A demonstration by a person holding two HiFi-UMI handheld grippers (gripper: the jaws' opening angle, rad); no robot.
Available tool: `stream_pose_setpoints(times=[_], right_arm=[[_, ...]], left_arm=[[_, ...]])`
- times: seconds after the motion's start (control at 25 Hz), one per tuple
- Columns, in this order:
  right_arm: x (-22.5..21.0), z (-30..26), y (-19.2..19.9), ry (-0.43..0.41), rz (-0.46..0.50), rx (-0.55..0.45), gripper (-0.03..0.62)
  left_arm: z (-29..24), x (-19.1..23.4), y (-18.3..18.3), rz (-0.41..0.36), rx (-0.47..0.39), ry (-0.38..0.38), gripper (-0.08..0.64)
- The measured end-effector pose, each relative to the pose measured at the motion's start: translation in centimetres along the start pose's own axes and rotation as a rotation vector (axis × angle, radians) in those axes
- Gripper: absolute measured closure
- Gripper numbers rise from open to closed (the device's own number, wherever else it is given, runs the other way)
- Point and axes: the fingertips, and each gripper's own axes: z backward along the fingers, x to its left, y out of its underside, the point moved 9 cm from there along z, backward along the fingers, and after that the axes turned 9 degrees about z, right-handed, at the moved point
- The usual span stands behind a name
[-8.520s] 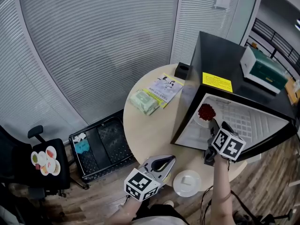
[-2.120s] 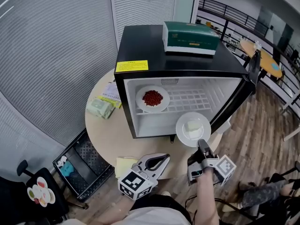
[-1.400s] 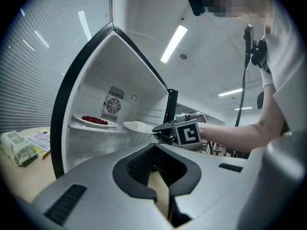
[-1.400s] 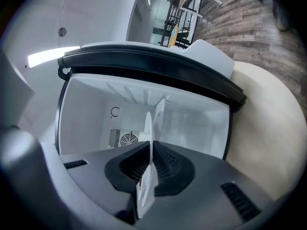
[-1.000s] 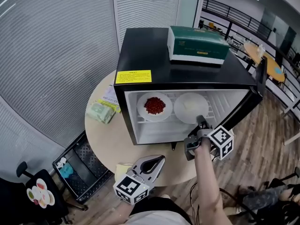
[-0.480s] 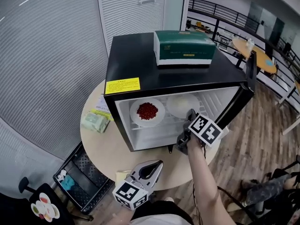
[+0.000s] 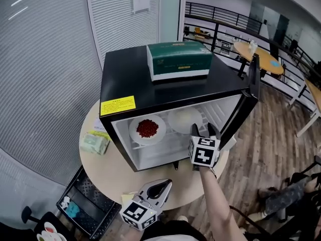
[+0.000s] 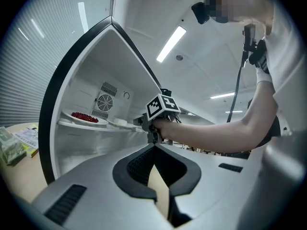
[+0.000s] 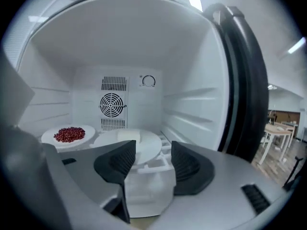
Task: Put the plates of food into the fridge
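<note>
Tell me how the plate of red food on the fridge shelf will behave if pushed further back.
The plate looks rigid, so it would probably slide in one piece across the grid shelf, perhaps catching on the bars. The red pile is small loose pieces heaped on a shallow dish, so a jerky push could likely scatter some.

Left plate (image 7: 146, 129), right plate (image 7: 184, 119) side by side in fridge (image 7: 125, 79); box (image 7: 178, 60) atop fridge; fridge on table (image 7: 108, 167).
</note>
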Motion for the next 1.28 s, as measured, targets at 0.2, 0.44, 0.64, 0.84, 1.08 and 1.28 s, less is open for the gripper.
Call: stream_pose_setpoints(times=[0.2, 0.44, 0.64, 0.84, 1.08, 1.28], right_arm=[[-0.9, 4.2, 0.9, 0.024, -0.006, -0.105, 0.38], [-1.5, 8.6, 2.3, -0.02, -0.022, -0.146, 0.382], [-1.1, 12.0, 3.7, -0.057, -0.034, -0.177, 0.496], [-0.1, 14.5, 6.0, -0.128, -0.068, -0.194, 0.58], [1.1, 18.3, 9.1, -0.207, -0.054, -0.174, 0.584], [2.0, 22.1, 13.1, -0.15, -0.131, -0.147, 0.584]], left_arm=[[-0.6, -0.4, 0.2, -0.013, 0.018, 0.035, 0.555], [-1.2, -1.1, 0.5, -0.04, 0.05, 0.068, 0.555], [-1.3, -1.8, 0.3, -0.068, 0.041, 0.057, 0.555], [-1.4, -3.1, 0.3, -0.094, 0.021, 0.047, 0.555], [-1.9, -4.5, 1.6, -0.104, 0.021, 0.038, 0.555], [-1.5, -5.4, 2.7, -0.095, 0.032, 0.025, 0.555]])
